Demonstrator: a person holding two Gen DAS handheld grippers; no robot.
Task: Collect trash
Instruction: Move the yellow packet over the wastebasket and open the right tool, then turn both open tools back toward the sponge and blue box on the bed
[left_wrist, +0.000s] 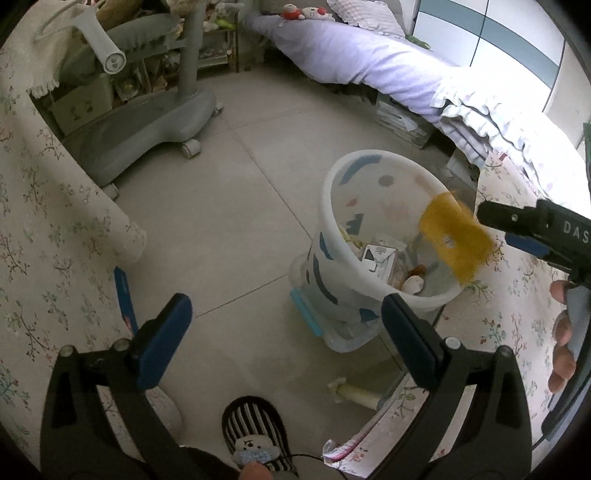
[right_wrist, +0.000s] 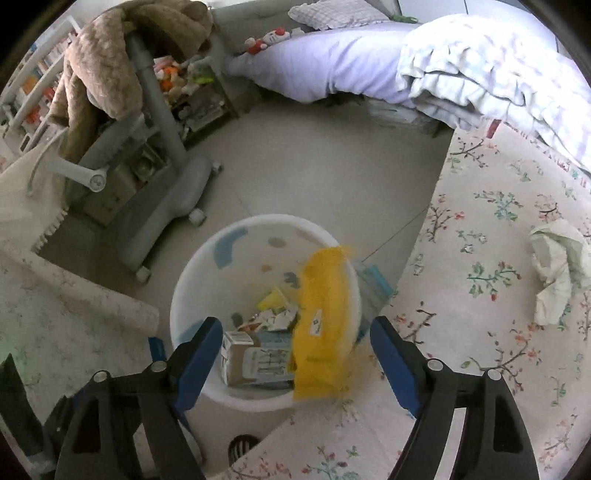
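A white trash bin (left_wrist: 327, 258) with blue patches stands on the floor beside the floral-clothed table (right_wrist: 480, 332). It holds several cartons (right_wrist: 255, 358) and scraps. A yellow wrapper (right_wrist: 325, 325) hangs blurred in the air over the bin's near rim, between the blue pads of my right gripper (right_wrist: 295, 332) but touching neither. That gripper is open. In the left wrist view the same yellow wrapper (left_wrist: 454, 236) floats just off the right gripper's tips. My left gripper (left_wrist: 286, 310) is open and empty above the floor, left of the bin. A crumpled white paper (right_wrist: 557, 269) lies on the table.
A grey wheeled chair (left_wrist: 147, 122) stands at the back left, and a bed (left_wrist: 369, 62) with lilac bedding runs along the back right. The bin sits on a clear box with a blue latch (left_wrist: 306, 314). A striped slipper (left_wrist: 255, 432) is below my left gripper.
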